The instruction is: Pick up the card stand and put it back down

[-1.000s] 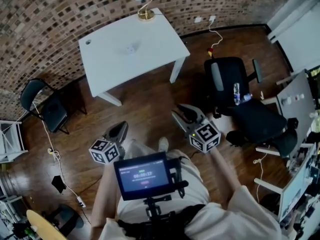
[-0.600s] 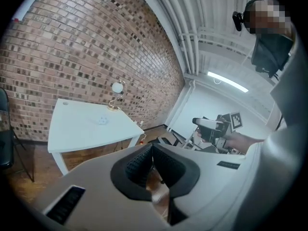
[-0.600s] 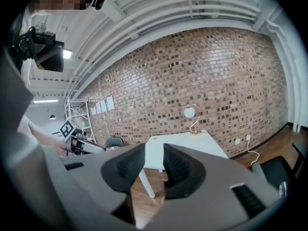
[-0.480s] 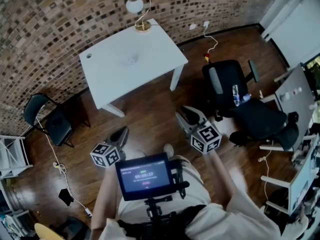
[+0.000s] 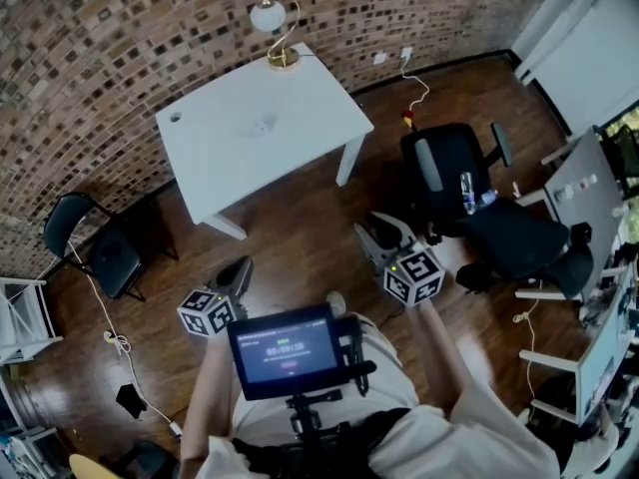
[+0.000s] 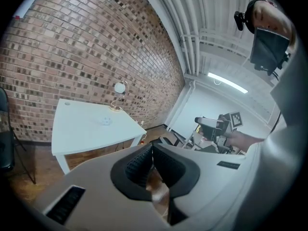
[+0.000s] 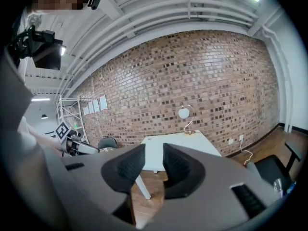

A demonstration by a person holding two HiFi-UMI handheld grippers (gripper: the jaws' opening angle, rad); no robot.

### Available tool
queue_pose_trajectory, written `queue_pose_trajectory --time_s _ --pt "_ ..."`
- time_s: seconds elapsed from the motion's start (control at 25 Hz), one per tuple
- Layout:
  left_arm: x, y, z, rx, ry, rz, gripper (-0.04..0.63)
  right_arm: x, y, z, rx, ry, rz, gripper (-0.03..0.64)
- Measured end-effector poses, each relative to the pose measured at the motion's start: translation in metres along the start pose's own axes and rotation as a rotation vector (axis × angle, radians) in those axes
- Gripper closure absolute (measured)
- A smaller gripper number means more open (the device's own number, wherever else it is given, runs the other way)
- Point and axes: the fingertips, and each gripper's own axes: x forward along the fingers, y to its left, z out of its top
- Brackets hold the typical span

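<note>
Card stand (image 5: 262, 126), apparently the small pale object mid-table, lies untouched on the white table (image 5: 200, 158). Both grippers have barely shifted and hang well short of the table: left gripper (image 5: 240, 267) closed and empty, right gripper (image 5: 371, 230) parted and empty. The pick-up hasn't started.

An open strip of wooden floor (image 5: 290, 233) is left between the left gripper (image 5: 240, 267), the right gripper (image 5: 374, 233) and the white table (image 5: 230, 158). The tabletop is largely bare: only a small pale object (image 5: 262, 126) near its middle and a lamp (image 5: 277, 28) at its far edge are set on it. The right is blocked by a black office chair (image 5: 479, 218), the left by a folding chair (image 5: 95, 238) and a trailing cable (image 5: 105, 312). The far side is closed off by a brick wall (image 5: 120, 38).
</note>
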Motion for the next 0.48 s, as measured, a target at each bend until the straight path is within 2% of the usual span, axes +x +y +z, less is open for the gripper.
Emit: queue_pose_trajectory --time_s 0.48 --pt "-0.005 0.027 0.003 -0.015 0.0 0.011 0.588 0.017 0.009 -0.012 0.03 0.015 0.002 0.497"
